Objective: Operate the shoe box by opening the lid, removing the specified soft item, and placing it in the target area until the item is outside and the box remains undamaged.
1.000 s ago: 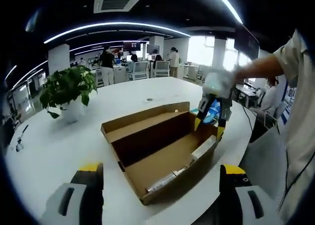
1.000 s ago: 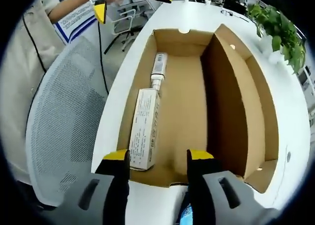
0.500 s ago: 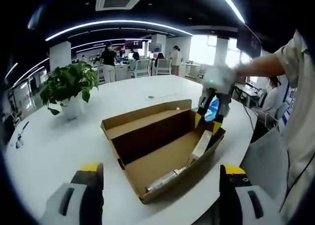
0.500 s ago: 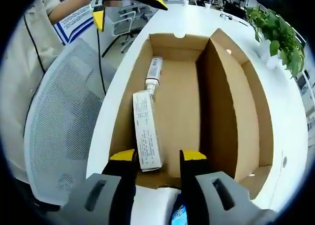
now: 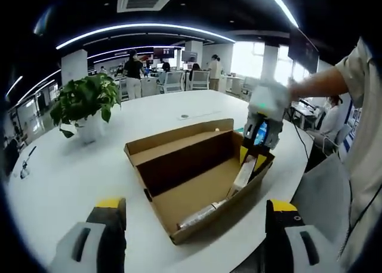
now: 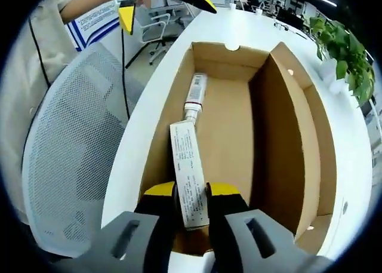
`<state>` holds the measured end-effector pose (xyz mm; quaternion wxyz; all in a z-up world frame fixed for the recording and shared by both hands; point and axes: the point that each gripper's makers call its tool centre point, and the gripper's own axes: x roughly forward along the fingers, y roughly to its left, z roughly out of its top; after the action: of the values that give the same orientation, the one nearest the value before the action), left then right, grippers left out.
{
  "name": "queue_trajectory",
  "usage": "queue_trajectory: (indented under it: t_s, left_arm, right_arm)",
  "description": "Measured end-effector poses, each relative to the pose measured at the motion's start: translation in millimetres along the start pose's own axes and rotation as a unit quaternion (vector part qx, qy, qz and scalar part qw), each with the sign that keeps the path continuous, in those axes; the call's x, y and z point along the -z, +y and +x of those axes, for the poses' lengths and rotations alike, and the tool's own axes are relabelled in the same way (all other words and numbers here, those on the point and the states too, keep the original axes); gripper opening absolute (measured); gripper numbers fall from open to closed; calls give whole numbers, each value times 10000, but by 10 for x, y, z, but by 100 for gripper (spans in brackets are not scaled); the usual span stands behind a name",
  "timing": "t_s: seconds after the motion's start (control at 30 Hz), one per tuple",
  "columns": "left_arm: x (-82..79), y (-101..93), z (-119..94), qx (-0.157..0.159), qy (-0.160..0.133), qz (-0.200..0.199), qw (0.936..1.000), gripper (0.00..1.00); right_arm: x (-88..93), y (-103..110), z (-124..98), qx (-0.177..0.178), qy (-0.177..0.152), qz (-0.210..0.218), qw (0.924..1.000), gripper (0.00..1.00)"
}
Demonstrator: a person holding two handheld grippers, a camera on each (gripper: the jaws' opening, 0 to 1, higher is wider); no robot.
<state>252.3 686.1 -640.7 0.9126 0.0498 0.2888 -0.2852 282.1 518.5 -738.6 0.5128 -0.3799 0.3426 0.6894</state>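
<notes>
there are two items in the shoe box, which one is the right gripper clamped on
The long white carton, standing on edge between the right gripper jaws at the shoe box's near end. The tube lies flat farther in, untouched.

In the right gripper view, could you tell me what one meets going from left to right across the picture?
Mesh chair back → white table edge → white carton held between the right gripper tips, inside the open shoe box → potted plant.
</notes>
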Motion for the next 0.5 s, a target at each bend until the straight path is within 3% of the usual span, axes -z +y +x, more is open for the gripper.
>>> queue_trajectory:
  t_s: [0.5]
  left_arm:
    - [-12,-20,0,40,-44,46,10000,98]
  right_arm:
    - [-230,-12,-267,359,-400,245,9983,15]
